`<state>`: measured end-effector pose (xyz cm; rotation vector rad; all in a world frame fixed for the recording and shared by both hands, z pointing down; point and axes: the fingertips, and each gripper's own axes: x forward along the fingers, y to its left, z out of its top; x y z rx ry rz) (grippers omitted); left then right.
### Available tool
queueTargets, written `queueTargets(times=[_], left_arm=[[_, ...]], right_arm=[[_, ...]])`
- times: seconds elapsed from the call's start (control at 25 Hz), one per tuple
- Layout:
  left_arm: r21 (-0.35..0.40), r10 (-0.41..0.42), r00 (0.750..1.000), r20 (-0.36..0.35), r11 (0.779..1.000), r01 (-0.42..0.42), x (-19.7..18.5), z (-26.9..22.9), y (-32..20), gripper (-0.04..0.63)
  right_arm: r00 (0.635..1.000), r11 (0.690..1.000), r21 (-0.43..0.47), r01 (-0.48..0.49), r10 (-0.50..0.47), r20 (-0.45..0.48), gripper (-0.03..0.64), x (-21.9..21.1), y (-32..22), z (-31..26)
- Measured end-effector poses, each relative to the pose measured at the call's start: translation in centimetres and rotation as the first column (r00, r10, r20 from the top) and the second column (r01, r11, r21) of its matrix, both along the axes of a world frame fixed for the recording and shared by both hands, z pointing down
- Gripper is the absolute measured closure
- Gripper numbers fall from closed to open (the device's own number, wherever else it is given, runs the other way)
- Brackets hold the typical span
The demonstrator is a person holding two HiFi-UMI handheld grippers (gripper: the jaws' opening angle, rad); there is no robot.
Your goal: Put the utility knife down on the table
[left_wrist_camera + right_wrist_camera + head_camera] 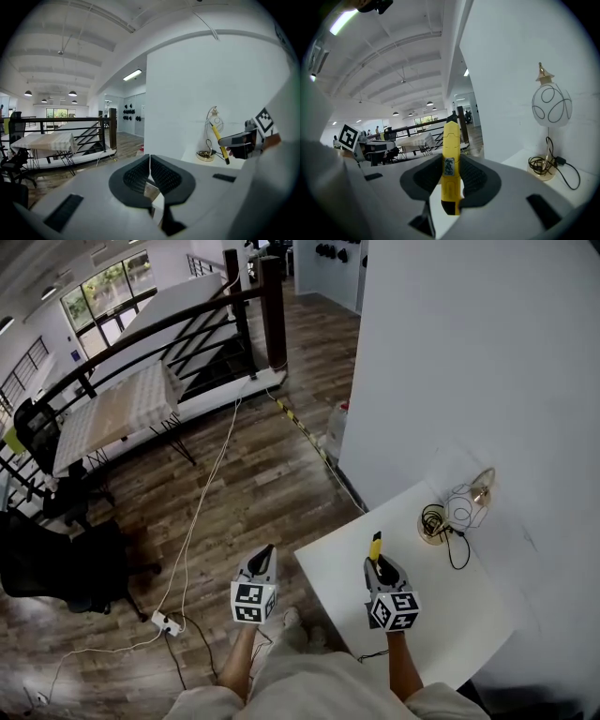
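Observation:
A yellow utility knife (450, 159) with a black tip stands upright between the pads of my right gripper (451, 174), which is shut on it. In the head view the right gripper (380, 568) hovers over the near left part of the white table (441, 615), and the knife (375, 546) sticks out ahead of it. My left gripper (262, 563) hangs left of the table over the wooden floor. Its jaws are shut with nothing between them (150, 176). From the left gripper view, the knife (219, 143) shows slanted in the right gripper (239, 140).
A small lamp with a wire globe (464, 505) and gold base (433, 524) stands at the table's far end, its black cord (457, 554) trailing on the tabletop. A white wall (487, 362) rises behind. A power strip (167, 622) and cable lie on the floor at left.

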<state>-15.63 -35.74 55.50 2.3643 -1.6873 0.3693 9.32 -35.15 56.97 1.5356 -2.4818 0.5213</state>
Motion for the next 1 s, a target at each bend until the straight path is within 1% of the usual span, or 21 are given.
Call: queueTargets(times=[0.28, 0.48, 1.0], left_arm=[[-0.041, 0.018, 1.0, -0.01, 0.999, -0.019, -1.7, 1.8, -2.6, 0.586], [-0.07, 0.033, 0.999, -0.017, 0.997, -0.034, -1.9, 3.8, -4.0, 0.586], [-0.167, 0.063, 0.997, -0.048, 0.983, -0.071, -1.3, 8.9, -4.7, 0.586]], right_arm=[[1.0, 0.999, -0.045, -0.012, 0.012, -0.019, 0.506, -1.8, -2.5, 1.5], [0.999, 0.996, -0.09, -0.028, 0.025, -0.033, 0.506, -2.2, -3.8, 4.0], [0.997, 0.973, -0.226, -0.044, 0.028, -0.073, 0.506, -2.4, -3.1, 9.9]])
